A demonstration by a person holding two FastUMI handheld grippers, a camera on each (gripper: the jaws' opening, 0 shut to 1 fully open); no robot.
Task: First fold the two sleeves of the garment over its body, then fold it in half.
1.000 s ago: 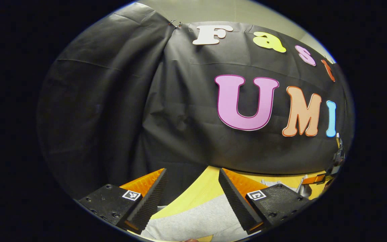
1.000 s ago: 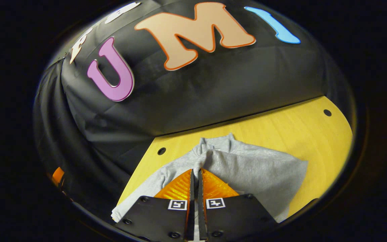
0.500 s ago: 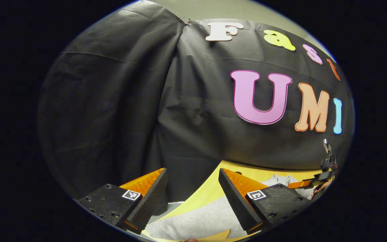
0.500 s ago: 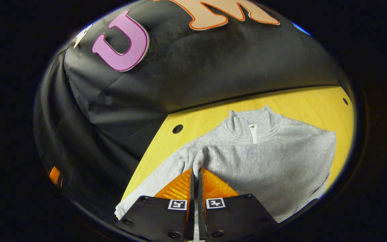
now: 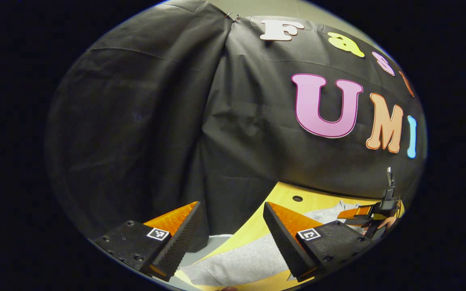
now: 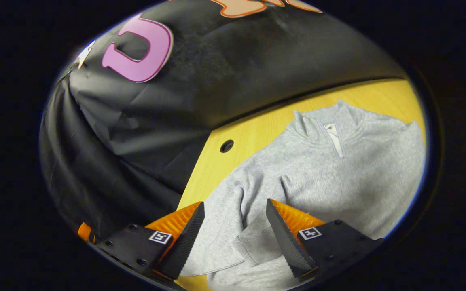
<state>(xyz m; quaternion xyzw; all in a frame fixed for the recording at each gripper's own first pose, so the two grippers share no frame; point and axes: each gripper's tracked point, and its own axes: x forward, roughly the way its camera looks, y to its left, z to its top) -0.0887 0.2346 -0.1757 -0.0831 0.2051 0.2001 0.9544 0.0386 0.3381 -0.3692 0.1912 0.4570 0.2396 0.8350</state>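
Half a second back my right tool (image 6: 235,212) was pinched together on the grey cloth; by this moment its fingers stood wide apart, nothing between them but the garment (image 6: 318,173) lying below. That garment lay flat on the yellow bench (image 6: 253,133), collar toward one o'clock in the right gripper view, with one sleeve (image 6: 233,226) folded in over the body and running down toward six o'clock between the fingers. My left tool (image 5: 231,214) was also open and holding nothing, aimed mostly at the booth wall, with a strip of the grey garment (image 5: 237,258) on the bench (image 5: 273,194) beneath it at six o'clock. At four o'clock in the left gripper view I could see the right tool (image 5: 348,216) over the cloth
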